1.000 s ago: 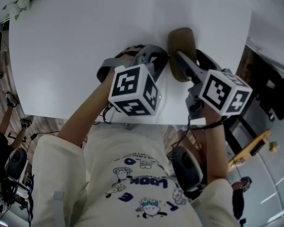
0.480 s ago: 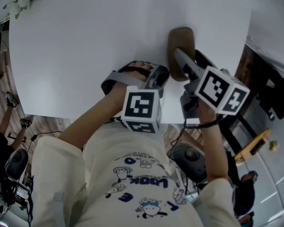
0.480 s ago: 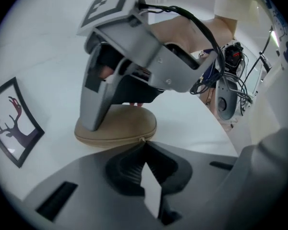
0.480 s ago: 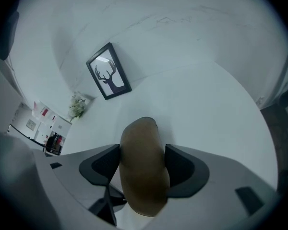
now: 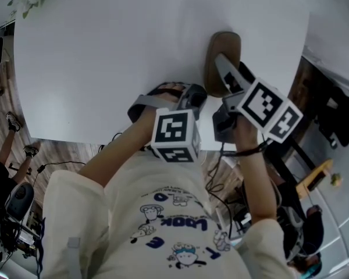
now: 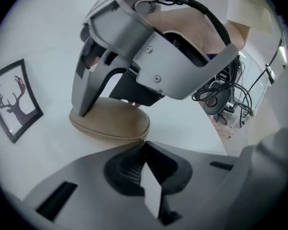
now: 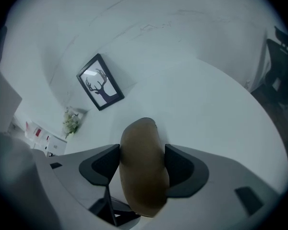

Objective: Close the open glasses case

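A tan glasses case (image 5: 223,46) lies on the white table (image 5: 104,51) near its front right part, with its lid down. My right gripper (image 5: 222,68) reaches over it, a jaw on each side, and the pads press its flanks (image 7: 143,171). In the left gripper view the case (image 6: 110,123) lies just ahead of my left gripper (image 6: 145,145), whose jaws are shut with nothing between them. The left gripper (image 5: 198,93) sits a little left of the case, apart from it, close to the table's front edge.
A framed deer picture (image 7: 100,82) leans against the wall behind the table, with a small bunch of flowers (image 7: 69,121) beside it. The table's front edge (image 5: 134,141) runs just under both hands. Cables and a chair (image 6: 216,99) lie beyond the right side.
My left gripper has drawn back from the case toward the table's front edge and its marker cube has turned. The right gripper stayed on the case and rolled slightly.
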Demonstrator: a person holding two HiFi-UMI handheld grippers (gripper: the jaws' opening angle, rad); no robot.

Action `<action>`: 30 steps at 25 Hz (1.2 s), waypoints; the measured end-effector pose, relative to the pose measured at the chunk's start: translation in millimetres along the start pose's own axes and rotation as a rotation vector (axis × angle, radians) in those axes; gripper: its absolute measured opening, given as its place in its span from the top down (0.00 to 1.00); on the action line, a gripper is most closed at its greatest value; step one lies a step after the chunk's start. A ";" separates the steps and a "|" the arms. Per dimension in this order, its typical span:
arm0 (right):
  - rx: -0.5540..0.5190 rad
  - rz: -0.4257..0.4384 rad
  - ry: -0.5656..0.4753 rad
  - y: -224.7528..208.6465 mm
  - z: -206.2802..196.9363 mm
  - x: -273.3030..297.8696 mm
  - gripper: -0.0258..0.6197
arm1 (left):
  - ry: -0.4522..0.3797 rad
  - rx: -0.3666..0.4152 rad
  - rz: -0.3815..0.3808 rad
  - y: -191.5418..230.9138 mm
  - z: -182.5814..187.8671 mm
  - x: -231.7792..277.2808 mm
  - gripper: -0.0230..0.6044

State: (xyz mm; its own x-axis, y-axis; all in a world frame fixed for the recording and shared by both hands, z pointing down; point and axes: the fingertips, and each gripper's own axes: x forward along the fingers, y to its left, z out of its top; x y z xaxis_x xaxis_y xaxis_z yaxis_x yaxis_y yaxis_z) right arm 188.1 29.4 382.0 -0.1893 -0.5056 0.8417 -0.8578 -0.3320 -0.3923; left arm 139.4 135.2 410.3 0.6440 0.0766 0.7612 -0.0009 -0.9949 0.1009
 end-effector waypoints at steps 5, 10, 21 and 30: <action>0.012 0.050 -0.004 14.3 2.5 5.5 0.53 | -0.018 -0.121 0.009 23.0 -24.7 -20.3 0.96; -0.122 0.121 0.020 26.2 10.3 -4.4 0.53 | 0.000 -0.170 0.082 61.8 -52.1 -47.4 0.96; -1.198 0.229 0.111 89.1 12.4 -6.9 0.44 | 0.010 -0.195 0.227 156.0 -79.9 -85.5 0.96; -1.899 0.200 0.364 86.1 -22.8 43.3 0.38 | -0.005 -0.156 0.208 163.0 -81.5 -87.7 0.96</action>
State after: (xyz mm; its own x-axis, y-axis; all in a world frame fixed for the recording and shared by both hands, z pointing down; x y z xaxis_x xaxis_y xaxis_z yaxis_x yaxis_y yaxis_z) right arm 95.1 -2.9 393.1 -0.1940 -0.1748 0.9653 -0.0853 0.9833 0.1609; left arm 20.5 -28.3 412.2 0.6213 -0.1291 0.7728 -0.2515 -0.9670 0.0407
